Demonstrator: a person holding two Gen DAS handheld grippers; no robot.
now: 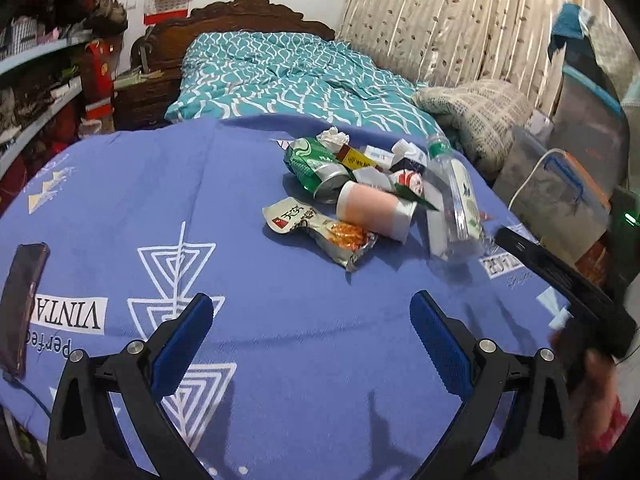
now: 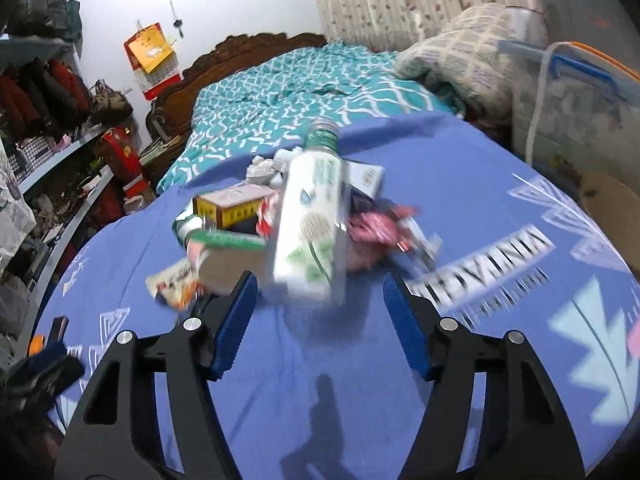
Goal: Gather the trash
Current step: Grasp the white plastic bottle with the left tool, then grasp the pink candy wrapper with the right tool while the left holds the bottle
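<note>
Trash pile (image 1: 360,184) untouched; right gripper (image 2: 316,320) spread wide near plastic bottle (image 2: 310,220), left gripper (image 1: 312,336) spread too; risks rolling bottle away if nudged.

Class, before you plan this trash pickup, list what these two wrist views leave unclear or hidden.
1. Right wrist view: motion blur smears the plastic bottle label and the wrappers behind it.
2. Left wrist view: the paper cup and green can cover the scraps beneath; how many cannot be counted.
3. Left wrist view: the phone is cut by the left edge.
4. No bin appears in either view.
</note>
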